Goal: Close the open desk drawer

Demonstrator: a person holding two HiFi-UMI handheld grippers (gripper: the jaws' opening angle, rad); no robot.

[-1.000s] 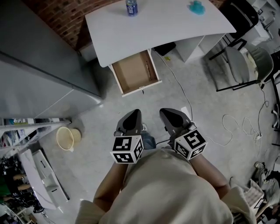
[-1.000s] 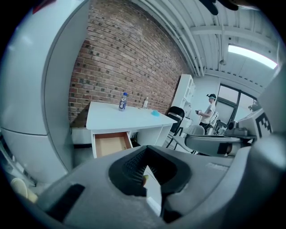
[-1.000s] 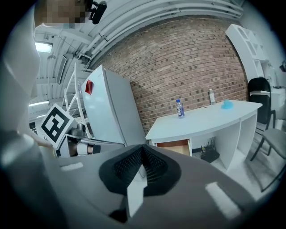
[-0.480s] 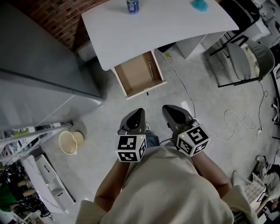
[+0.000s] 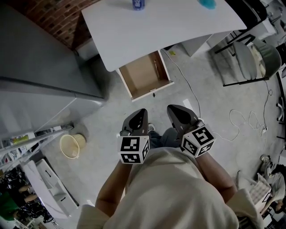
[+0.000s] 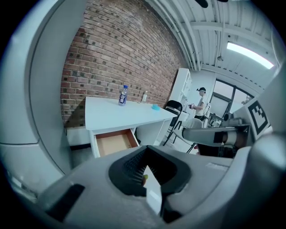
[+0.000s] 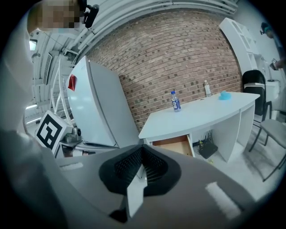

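A white desk (image 5: 156, 31) stands against the brick wall with its drawer (image 5: 145, 75) pulled out, the wooden inside empty. The same drawer (image 6: 114, 142) shows in the left gripper view, and the drawer (image 7: 175, 146) in the right gripper view. My left gripper (image 5: 137, 117) and right gripper (image 5: 175, 112) are held side by side in front of me, both shut and empty, well short of the drawer front and pointing toward it.
A blue bottle (image 5: 138, 3) and a teal object (image 5: 208, 3) sit on the desk. A grey cabinet (image 5: 35, 85) stands left. A cream basket (image 5: 71, 145) is on the floor. Chairs (image 5: 250, 58) stand right, cables (image 5: 241, 125) trail over the floor. A person (image 6: 199, 100) stands far off.
The desk and drawer have shifted slightly lower and right in the head view. Both grippers stay shut, side by side.
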